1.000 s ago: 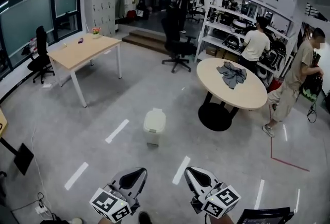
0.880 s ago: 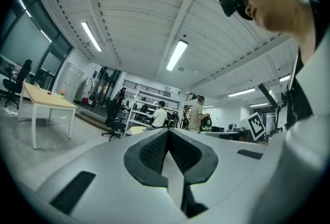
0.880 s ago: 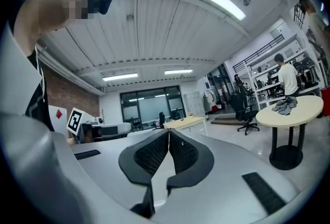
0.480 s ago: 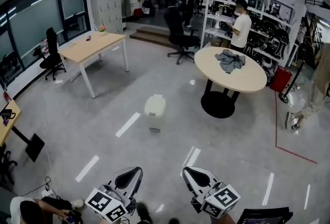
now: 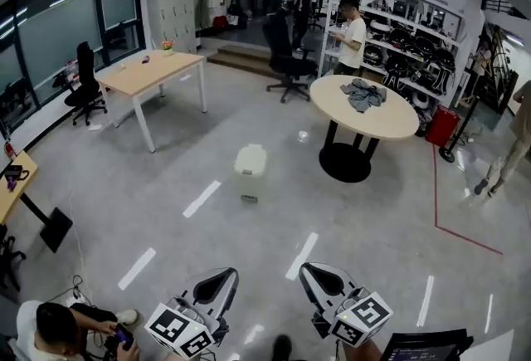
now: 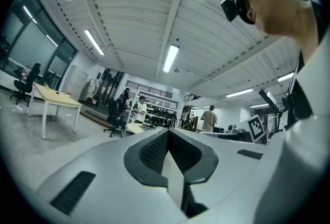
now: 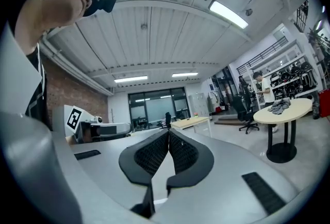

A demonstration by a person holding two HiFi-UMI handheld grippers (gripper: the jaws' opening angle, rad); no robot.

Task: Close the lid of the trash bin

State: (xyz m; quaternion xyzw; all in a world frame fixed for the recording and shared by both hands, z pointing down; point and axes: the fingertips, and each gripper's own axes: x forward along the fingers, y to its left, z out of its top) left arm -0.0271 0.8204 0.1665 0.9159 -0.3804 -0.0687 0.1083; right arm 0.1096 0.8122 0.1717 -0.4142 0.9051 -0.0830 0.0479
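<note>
Grey floor (image 5: 149, 177): bin (image 5: 250, 173) far from left gripper (image 5: 222, 278) and right gripper (image 5: 314, 275), both closed, empty. Lid (image 5: 250, 157) looks light; push its top.

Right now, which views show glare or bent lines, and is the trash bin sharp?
Head view: wide-angle bending at the edges, bright streaks on the floor, the trash bin small but sharp. Left gripper view: ceiling lamps blown out, dark corners, left gripper in focus. Right gripper view: the same, right gripper sharp.

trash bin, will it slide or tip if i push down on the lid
The trash bin looks like small plastic, so probably light. It stands free on a smooth glossy floor, so a sideways shove may slide it.
</note>
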